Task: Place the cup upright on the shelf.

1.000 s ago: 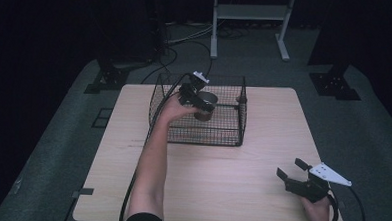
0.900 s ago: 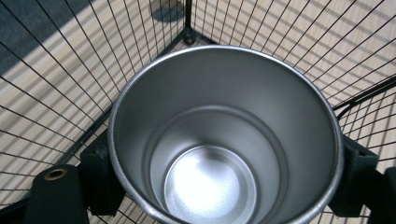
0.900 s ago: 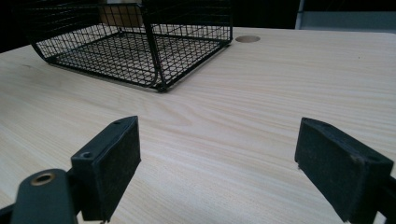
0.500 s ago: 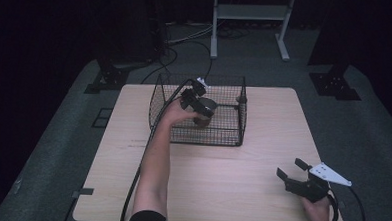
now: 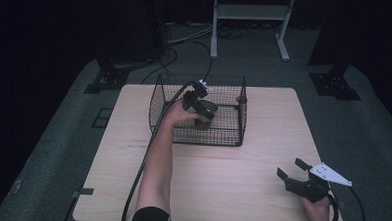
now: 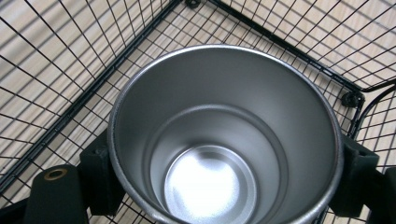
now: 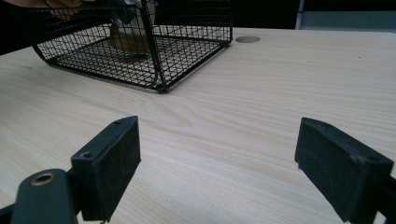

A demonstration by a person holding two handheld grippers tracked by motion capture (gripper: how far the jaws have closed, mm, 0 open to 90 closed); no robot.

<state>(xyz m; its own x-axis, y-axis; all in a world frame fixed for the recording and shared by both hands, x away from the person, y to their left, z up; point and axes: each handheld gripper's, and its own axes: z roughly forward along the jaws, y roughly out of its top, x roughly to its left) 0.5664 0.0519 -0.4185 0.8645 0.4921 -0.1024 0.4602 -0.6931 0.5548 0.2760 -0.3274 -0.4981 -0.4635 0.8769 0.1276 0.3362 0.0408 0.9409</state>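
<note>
A steel cup (image 6: 224, 140) with an empty, shiny inside sits between the jaws of my left gripper (image 5: 200, 106), which is shut on it inside the black wire basket (image 5: 233, 137). In the high view the cup (image 5: 205, 113) is low over the basket's floor, left of its middle. The right gripper view shows the cup's brownish outside (image 7: 128, 35) through the mesh. My right gripper (image 5: 293, 176) rests open near the table's front right corner, its pads (image 7: 109, 163) wide apart over bare wood.
The wire basket (image 7: 154, 60) stands at the back middle of the light wooden table (image 5: 220, 191). A round hole (image 7: 248, 39) marks the tabletop behind the basket. Cables and a white stand's legs (image 5: 250, 23) lie on the dark floor beyond the table.
My left gripper has moved the cup a little to the right and lower inside the basket. The right gripper has stayed still.
</note>
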